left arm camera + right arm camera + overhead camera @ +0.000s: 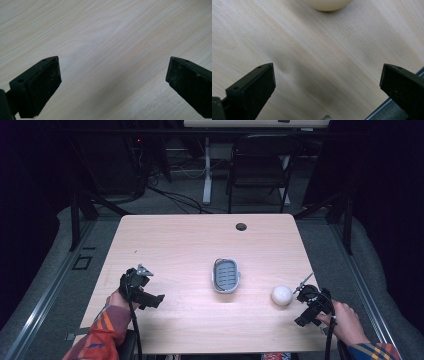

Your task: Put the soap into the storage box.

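At the near left of the bench point(175, 240), the left gripper point(143, 285) rests low over bare wood with its jaws spread wide and nothing between them; it looks parked, well apart from everything else. At the near right, the right gripper point(306, 292) also stands with its jaws fully apart and empty, just beside the white ball point(281, 295), which sits on the bench a little to its left. In the right gripper view the ball point(328, 4) lies ahead of the jaws at the top edge, not yet between them, so the gripper seems lined up for a reach toward it. The wide jaws suit a round thing that could roll if nudged from one side.

Farther in, near the middle of the bench, stands a small grey basket point(226, 275), open side up. Its slotted floor looks bare, though the view is coarse enough that something very small could be missed. It is a likely place for the ball to go. Beyond it, a dark round hole point(241, 226) marks the far edge of the bench.
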